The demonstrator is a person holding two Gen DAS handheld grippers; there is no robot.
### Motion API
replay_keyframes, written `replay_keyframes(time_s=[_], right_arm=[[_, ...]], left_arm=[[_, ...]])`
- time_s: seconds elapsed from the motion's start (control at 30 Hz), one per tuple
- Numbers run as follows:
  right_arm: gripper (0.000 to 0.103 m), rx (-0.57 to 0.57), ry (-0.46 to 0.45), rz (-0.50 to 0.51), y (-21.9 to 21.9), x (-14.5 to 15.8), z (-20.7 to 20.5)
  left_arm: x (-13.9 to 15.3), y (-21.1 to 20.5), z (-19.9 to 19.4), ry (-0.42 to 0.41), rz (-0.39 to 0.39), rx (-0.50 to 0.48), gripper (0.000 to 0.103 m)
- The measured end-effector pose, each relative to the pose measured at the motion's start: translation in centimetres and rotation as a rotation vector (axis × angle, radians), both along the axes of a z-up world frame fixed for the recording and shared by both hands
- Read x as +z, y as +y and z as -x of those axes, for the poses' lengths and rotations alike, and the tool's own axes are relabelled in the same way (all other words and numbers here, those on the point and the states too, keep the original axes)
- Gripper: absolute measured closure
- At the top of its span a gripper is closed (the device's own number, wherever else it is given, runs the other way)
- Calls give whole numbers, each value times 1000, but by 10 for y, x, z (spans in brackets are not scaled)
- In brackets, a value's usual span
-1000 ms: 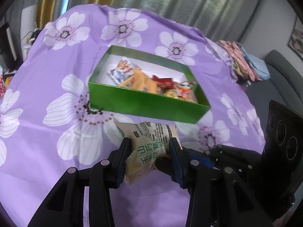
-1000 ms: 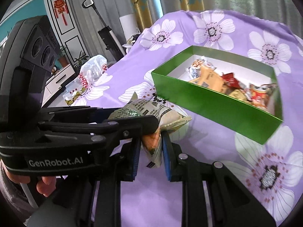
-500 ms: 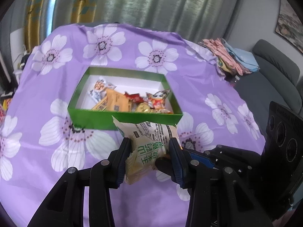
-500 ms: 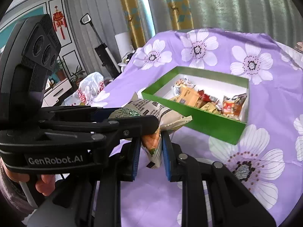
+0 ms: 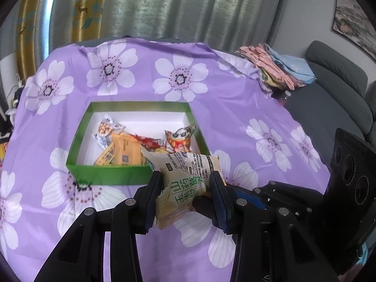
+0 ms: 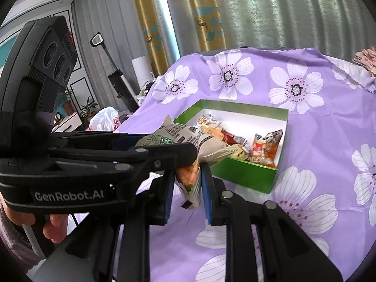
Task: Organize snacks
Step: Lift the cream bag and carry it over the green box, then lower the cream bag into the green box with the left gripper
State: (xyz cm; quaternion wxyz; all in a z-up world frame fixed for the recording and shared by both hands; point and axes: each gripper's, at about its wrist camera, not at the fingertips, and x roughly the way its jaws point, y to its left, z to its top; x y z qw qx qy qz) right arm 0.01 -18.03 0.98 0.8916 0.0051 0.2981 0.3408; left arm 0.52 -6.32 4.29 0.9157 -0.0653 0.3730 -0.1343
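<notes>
Both grippers hold one beige snack packet with green print (image 5: pixel 185 183) in the air, near the front edge of the green box (image 5: pixel 105 176). My left gripper (image 5: pixel 185 185) is shut on its body. From the right, my right gripper (image 6: pixel 188 183) is shut on the packet's (image 6: pixel 188 141) lower end. The green box (image 6: pixel 246 178) has a white inside and holds several small snack packs (image 5: pixel 124 148) along its near side. It sits on the purple flowered cloth (image 5: pixel 235 108).
A pile of folded cloths (image 5: pixel 277 68) lies at the table's far right corner beside a grey sofa (image 5: pixel 333 94). Off the table's left side are a white plastic bag (image 6: pixel 105 122) and an upright vacuum (image 6: pixel 117 77). Curtains hang behind.
Both grippers rose and drew back with the packet; the box looks smaller and farther, squared to the left view. The packet's top now overlaps the box's near right corner.
</notes>
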Motion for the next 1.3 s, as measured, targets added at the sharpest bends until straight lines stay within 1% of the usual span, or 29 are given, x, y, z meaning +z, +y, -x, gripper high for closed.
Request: replay_keyframes(time_s=[0.4,0.67,0.87,1.13,1.3], right_arm=[[80,-17,-16,-24,-2,5,-36],[80,-32,-11,-26,-1,4,-57],[80,-46,-9,-12,2,1,-75],[79,-57,12,3,7,-6,-102],[79,-54,31,14,11,-13,-114]], left_arm=[[8,-4,-36,-25,-23,-14,61],[4,-2,-60,-18,-15,-22,61],[-1,1,-80,-2,7,-16,61],[-12,10,-107,29,45,-7,61],[-20,15,-120,49,54,2,61]])
